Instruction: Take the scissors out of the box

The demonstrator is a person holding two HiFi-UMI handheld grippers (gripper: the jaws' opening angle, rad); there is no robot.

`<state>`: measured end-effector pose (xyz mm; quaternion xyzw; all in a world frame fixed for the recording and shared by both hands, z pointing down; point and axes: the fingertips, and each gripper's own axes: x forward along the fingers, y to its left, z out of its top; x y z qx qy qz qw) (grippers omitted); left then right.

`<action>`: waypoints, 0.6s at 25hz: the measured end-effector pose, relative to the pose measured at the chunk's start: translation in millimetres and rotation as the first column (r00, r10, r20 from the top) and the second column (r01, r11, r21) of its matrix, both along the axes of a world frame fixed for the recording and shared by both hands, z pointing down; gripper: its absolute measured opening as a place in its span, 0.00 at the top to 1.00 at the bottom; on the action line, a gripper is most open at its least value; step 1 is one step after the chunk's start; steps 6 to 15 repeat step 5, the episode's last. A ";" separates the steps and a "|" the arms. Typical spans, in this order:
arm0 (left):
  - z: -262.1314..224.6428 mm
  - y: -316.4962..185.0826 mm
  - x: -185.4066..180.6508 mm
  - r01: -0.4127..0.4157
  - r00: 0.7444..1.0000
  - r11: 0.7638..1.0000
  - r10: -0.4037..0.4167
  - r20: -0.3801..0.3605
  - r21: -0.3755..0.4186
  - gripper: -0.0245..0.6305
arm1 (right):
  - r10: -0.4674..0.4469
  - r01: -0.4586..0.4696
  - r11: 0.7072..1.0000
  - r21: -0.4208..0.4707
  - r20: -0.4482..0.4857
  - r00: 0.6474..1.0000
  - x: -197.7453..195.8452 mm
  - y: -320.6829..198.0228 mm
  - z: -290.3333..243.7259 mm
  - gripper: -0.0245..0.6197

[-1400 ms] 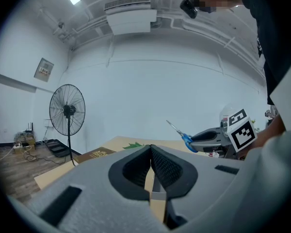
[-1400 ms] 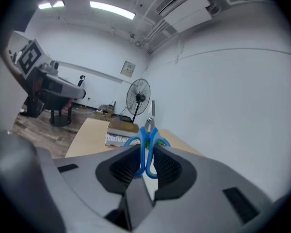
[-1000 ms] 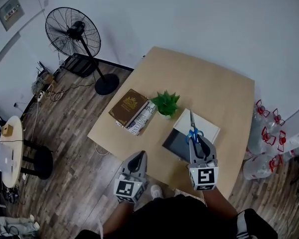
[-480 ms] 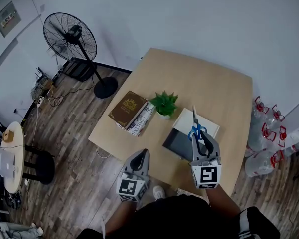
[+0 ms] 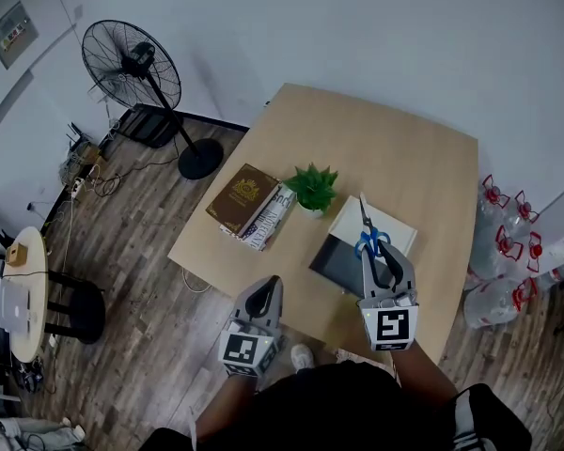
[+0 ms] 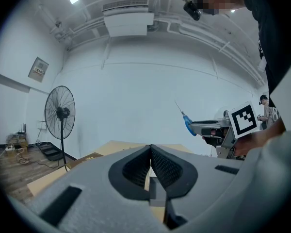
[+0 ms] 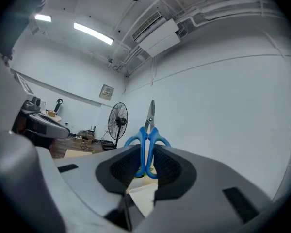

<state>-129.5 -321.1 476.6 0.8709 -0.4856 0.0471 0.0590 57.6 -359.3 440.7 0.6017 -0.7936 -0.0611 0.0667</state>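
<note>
Scissors point(image 5: 367, 238) with blue handles and bare metal blades are held in the air over the open box point(image 5: 336, 268), a dark tray with a white lid point(image 5: 399, 231) beside it. My right gripper point(image 5: 375, 261) is shut on the blue handles. In the right gripper view the scissors point(image 7: 148, 137) stand upright between the pads, blades pointing up. My left gripper point(image 5: 263, 299) hovers at the table's near edge, to the left of the box. Its jaws point(image 6: 151, 152) are shut with nothing between them. From the left gripper view the scissors point(image 6: 186, 122) show at the right.
A small green plant point(image 5: 312, 187) and a stack of books point(image 5: 246, 202) sit on the wooden table point(image 5: 385, 148) left of the box. A standing fan point(image 5: 134, 65) is on the floor at the left, water bottles point(image 5: 508, 252) at the right.
The right gripper with the scissors has shifted only slightly. The left gripper has kept still.
</note>
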 end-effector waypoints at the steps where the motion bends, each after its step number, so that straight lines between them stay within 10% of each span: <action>1: 0.4 0.2 -0.7 0.001 1.000 1.000 -0.001 0.002 0.004 0.96 | 0.001 -0.001 1.000 0.000 -0.002 1.000 0.0 0.1 0.1 0.84; 15: 3.1 4.5 -0.2 -0.002 1.000 1.000 0.002 0.009 -0.006 0.96 | 0.002 -0.002 1.000 0.005 -0.013 1.000 1.0 2.5 -1.5 0.84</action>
